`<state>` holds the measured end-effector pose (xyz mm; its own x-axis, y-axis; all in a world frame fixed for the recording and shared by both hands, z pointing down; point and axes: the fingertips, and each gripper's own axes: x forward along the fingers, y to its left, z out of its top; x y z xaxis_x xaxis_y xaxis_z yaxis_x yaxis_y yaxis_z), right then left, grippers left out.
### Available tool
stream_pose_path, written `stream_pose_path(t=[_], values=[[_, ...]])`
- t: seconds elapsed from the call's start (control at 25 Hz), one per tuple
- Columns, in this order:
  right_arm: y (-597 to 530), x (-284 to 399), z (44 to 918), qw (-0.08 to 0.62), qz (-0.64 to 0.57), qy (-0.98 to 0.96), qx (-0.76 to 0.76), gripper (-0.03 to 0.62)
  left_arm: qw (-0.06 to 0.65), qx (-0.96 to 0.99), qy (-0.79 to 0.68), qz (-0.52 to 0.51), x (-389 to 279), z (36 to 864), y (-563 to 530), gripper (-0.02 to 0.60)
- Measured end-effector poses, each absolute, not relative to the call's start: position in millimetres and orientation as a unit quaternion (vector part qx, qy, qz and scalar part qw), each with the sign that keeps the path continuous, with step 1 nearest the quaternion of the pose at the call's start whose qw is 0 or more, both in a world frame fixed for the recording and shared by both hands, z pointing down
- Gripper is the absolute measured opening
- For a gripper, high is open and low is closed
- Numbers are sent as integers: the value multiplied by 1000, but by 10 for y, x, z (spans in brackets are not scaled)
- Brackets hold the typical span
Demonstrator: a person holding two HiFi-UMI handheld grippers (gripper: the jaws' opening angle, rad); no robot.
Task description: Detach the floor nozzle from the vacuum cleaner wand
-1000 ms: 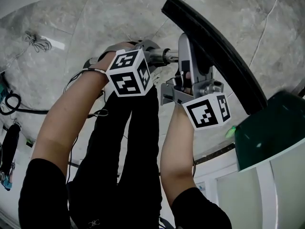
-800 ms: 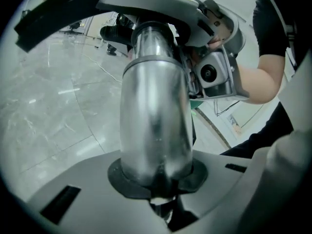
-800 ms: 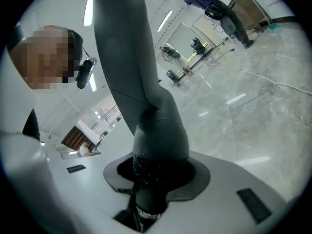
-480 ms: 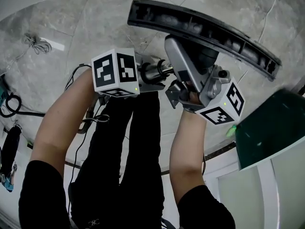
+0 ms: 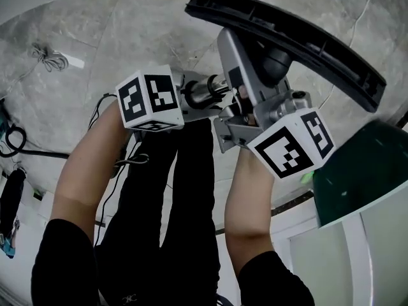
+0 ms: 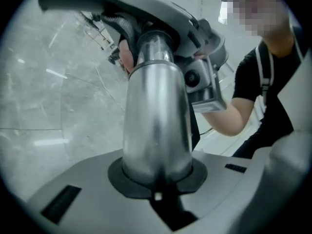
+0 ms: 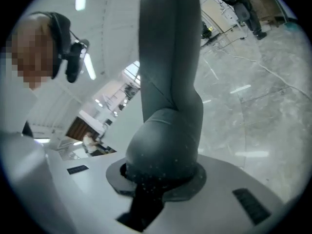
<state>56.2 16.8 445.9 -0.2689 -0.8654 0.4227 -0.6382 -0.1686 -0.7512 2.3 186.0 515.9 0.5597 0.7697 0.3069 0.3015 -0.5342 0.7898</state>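
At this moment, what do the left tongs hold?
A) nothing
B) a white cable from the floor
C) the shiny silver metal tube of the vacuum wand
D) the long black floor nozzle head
C: in the left gripper view, the left tongs are closed around the shiny silver metal tube.

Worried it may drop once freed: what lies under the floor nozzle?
Grey marble floor lies below the raised floor nozzle, with what looks like a thin white cable near its far end. The floor straight behind the nozzle and its grey neck is covered.
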Motion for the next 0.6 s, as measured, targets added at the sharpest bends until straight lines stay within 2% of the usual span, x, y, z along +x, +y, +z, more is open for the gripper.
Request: stream_pose_path(t=[0.12, 0.24, 0.36, 0.6], values=[[130, 444, 4211, 196, -446, 701, -521, 93, 391, 769, 403, 305, -87, 4925, 1912, 76], [176, 419, 4030, 255, -425, 743, -449, 85, 403, 762, 407, 302, -75, 4828, 1935, 75], [106, 543, 4217, 225, -450, 709, -495, 84, 385, 789, 349, 329, 21, 5015, 1846, 72], [172, 917, 4903, 105, -536, 515, -660, 84, 347, 807, 272, 392, 106, 5446, 1750, 71]])
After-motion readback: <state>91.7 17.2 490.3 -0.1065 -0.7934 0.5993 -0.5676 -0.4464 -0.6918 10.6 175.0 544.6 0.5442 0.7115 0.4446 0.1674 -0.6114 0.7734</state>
